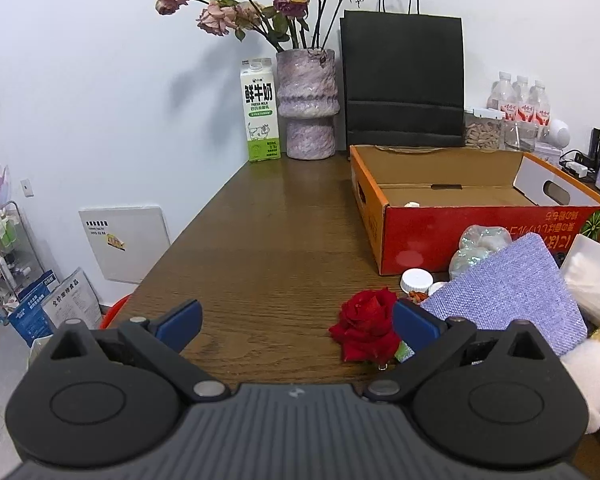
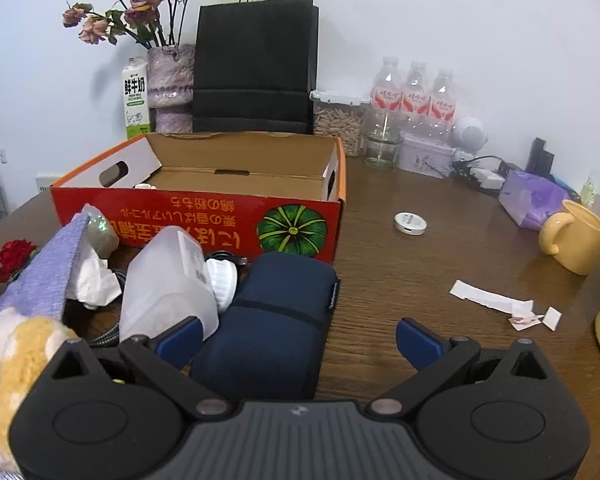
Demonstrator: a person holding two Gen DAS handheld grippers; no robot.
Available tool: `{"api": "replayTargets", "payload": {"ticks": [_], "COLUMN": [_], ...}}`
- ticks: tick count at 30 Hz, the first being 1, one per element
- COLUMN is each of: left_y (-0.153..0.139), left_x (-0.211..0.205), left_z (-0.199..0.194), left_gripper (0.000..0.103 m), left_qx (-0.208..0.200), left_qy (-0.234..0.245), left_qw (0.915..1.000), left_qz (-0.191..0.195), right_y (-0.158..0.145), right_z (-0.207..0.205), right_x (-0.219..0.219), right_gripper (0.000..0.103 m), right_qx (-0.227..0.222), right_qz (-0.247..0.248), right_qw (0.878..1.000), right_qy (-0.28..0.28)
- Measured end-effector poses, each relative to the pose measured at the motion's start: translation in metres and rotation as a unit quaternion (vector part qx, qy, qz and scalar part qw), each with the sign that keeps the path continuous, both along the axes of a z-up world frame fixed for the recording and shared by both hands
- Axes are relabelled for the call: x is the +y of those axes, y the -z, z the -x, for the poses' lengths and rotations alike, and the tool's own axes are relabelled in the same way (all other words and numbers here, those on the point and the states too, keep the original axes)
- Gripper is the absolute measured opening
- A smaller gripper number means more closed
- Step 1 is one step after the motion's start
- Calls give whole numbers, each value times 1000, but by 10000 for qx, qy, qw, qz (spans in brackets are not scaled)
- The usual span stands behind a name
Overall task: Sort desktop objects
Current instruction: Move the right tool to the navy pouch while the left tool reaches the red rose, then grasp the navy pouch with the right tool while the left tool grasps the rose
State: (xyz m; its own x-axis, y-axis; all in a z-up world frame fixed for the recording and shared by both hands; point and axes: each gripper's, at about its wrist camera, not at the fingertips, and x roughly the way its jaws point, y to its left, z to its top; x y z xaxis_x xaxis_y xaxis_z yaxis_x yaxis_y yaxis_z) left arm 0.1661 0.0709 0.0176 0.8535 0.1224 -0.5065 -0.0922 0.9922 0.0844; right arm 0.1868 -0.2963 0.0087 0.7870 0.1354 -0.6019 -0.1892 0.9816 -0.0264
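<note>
An open red cardboard box (image 1: 496, 236) (image 2: 204, 220) stands on the brown table. In front of it lies a pile: a red rose (image 1: 366, 326) (image 2: 14, 256), a purple cloth pad (image 1: 508, 292) (image 2: 46, 276), a white-capped jar (image 1: 416, 280), a translucent plastic container (image 2: 168, 284), a navy pouch (image 2: 276, 312) and a plush toy (image 2: 16, 348). My left gripper (image 1: 296, 326) is open, its right finger beside the rose. My right gripper (image 2: 298, 340) is open around the near end of the navy pouch.
A milk carton (image 1: 261, 110), a vase of dried roses (image 1: 308, 104) and a black paper bag (image 1: 404, 80) stand at the back wall. In the right wrist view there are water bottles (image 2: 416, 92), a small round tin (image 2: 410, 223), a yellow mug (image 2: 576, 240) and paper scraps (image 2: 496, 304).
</note>
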Motion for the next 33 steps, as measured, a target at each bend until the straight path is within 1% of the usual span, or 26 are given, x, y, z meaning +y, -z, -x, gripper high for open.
{"api": "replayTargets", "payload": {"ticks": [5,9,12,19,25,27,29,31,33], "left_y": [4,4,5,8,14,16,19,21,22], "left_x": [-1,0,1,-3,-5,-5,-5,-4,-4], "left_z": [-8,-10,-13,-24,-36,-39,-41,-44,-45], "left_gripper": [103,103,103,103,103,103,103,99,91], "left_qx": [91,96,121,201,325,348,391,423,432], "left_qy": [-54,-71,-91,-102,-52,-22,21,58,99], "left_qw": [9999,9999,9999,9997,9994,9992,9988,9981,9975], "left_qz": [21,70,32,29,120,192,310,439,552], "right_y": [5,0,-3,9,20,25,27,28,29], "right_z": [-15,-19,-23,-38,-48,-49,-47,-46,-43], "right_x": [5,-2,-4,8,14,15,14,13,12], "right_gripper": [102,102,101,97,87,84,83,84,83], "right_qx": [184,153,114,393,580,643,591,547,482], "right_qz": [32,-276,-208,13,46,43,-72,-108,-113], "right_qw": [9998,9995,9997,9992,9982,9977,9980,9982,9984], "right_qy": [-15,22,61,-84,-168,-206,-213,-234,-264]}}
